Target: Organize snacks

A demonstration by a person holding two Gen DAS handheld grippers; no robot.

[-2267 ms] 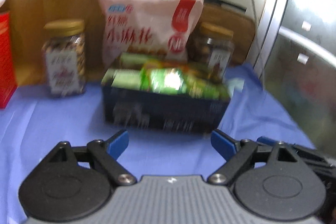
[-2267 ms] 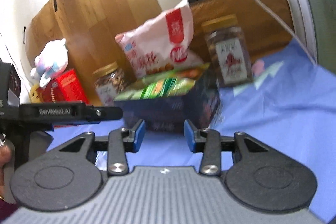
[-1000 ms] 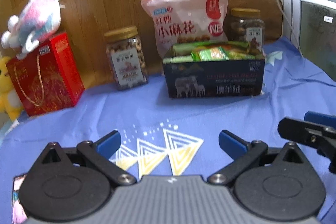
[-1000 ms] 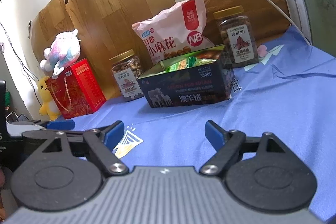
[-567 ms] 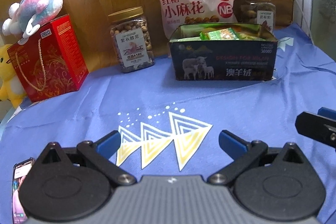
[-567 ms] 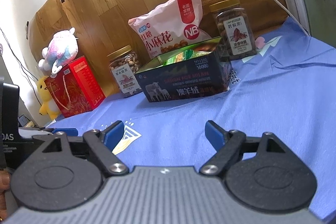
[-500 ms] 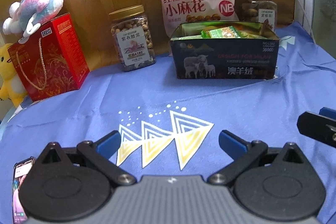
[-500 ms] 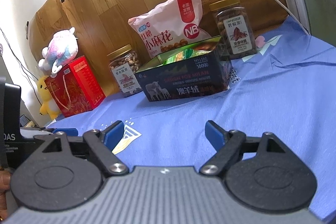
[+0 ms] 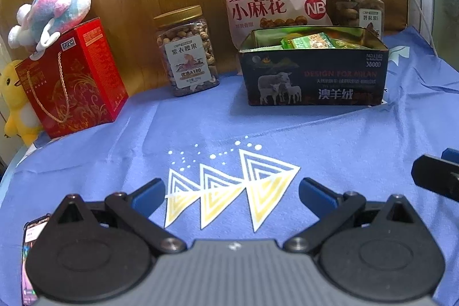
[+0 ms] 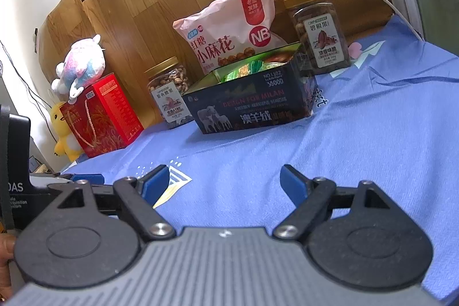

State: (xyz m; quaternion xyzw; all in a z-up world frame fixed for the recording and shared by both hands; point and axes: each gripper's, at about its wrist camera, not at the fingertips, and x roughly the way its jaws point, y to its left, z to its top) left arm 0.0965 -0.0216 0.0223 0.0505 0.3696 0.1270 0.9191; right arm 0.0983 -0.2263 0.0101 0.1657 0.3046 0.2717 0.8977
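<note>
Both grippers have pulled back from the snack tin (image 9: 314, 73); left gripper (image 9: 231, 191) and right gripper (image 10: 225, 182) hang spread, empty, suggesting tidying is finished.

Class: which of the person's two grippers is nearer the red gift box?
Left. The left gripper sits just right of and before the red gift box; the right gripper is farther right, beyond the left one.

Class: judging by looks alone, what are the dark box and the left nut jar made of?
Dark box: probably tin, since its inner walls shine like gold-green metal; printed glossy outside. Left nut jar: clear plastic or glass, nuts visible through it; gold lid looks metallic.
</note>
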